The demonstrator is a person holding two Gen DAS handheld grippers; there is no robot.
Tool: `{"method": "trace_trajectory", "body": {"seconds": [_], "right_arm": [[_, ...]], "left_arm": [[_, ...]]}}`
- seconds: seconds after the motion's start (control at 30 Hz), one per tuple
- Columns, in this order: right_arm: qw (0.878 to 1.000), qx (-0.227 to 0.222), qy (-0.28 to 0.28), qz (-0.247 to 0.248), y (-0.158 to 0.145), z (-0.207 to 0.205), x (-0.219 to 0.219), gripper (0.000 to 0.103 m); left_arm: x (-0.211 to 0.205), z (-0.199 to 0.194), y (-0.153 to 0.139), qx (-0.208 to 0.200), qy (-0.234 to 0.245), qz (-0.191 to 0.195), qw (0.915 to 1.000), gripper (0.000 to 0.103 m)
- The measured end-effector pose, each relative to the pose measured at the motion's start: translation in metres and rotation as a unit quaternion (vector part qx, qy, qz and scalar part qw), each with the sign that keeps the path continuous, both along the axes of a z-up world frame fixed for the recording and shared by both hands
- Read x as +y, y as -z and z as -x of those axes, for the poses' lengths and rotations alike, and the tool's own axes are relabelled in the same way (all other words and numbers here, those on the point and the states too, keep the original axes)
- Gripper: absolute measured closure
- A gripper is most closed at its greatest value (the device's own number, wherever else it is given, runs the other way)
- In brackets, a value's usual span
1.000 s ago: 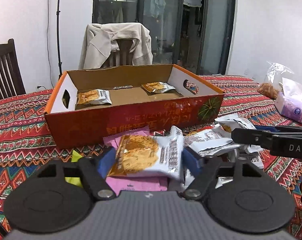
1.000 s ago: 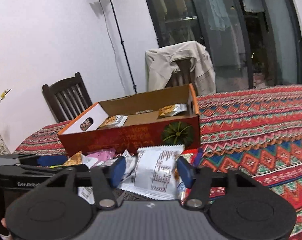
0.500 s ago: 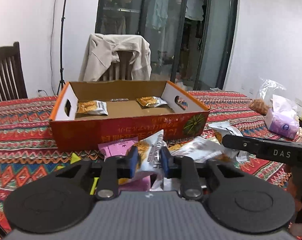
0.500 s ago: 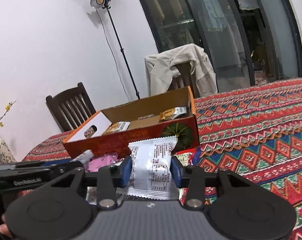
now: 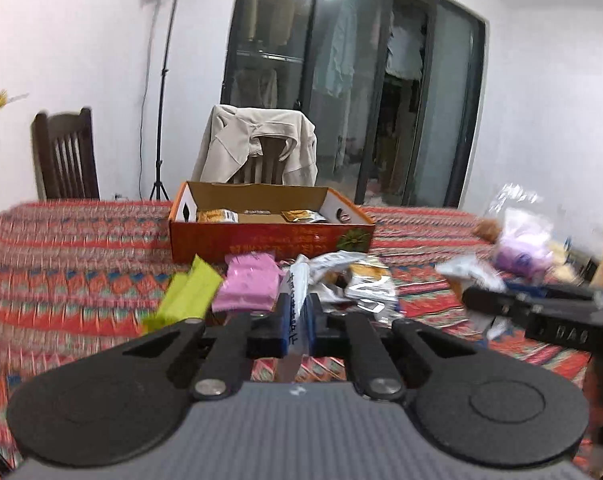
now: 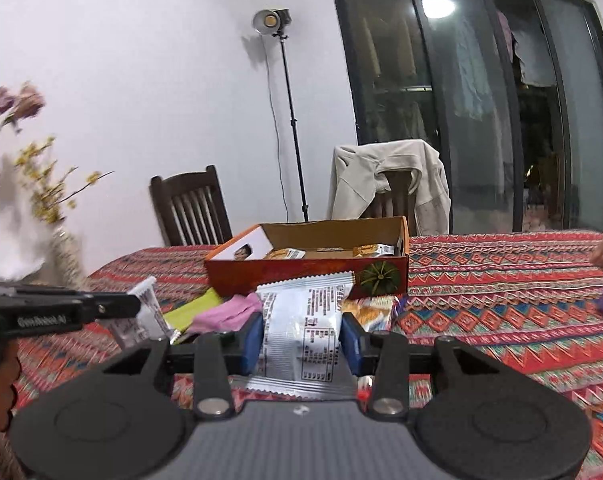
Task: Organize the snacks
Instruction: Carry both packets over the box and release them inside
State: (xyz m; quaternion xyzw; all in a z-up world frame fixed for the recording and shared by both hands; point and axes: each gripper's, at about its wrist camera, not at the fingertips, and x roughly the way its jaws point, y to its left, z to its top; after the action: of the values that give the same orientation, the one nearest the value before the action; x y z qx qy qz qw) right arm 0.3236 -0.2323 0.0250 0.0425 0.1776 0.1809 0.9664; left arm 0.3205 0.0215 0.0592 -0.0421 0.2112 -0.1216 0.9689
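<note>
Your left gripper has blue pads, black linkage arms with silver screws and a ribbed grey body. Your right gripper matches it; "DAS" marks its side.

Motion blur is smearing the patterned tablecloth across the left wrist view, and the purple bag at far right is showing as a soft smudge. The left gripper is pinching a snack packet edge-on, so its printed face is staying hidden. The cardboard box wall is covering the lower parts of the packets inside. In the right wrist view, the flowers at far left are blurring, and the frame edge is cutting them off.
</note>
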Motion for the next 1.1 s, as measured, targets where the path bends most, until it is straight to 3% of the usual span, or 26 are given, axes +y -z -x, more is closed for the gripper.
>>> {"method": "trace_trajectory", "body": {"seconds": [0.3, 0.57, 0.8, 1.1], "right_arm": [[1.000, 0.001, -0.011, -0.002, -0.009, 0.047, 0.000, 0.063], [1.000, -0.010, -0.019, -0.007, -0.022, 0.041, 0.003, 0.063], [0.999, -0.026, -0.031, -0.008, -0.052, -0.023, 0.007, 0.063], [0.999, -0.002, -0.047, -0.006, -0.088, -0.172, 0.015, 0.063]], "left_arm": [[0.004, 0.032, -0.014, -0.008, -0.003, 0.014, 0.9999, 0.094], [0.014, 0.015, -0.036, -0.022, 0.017, 0.018, 0.9995, 0.094], [0.024, -0.078, -0.067, -0.028, 0.050, 0.011, 0.9983, 0.094], [0.031, -0.226, -0.097, -0.023, 0.041, 0.019, 0.9987, 0.094]]}}
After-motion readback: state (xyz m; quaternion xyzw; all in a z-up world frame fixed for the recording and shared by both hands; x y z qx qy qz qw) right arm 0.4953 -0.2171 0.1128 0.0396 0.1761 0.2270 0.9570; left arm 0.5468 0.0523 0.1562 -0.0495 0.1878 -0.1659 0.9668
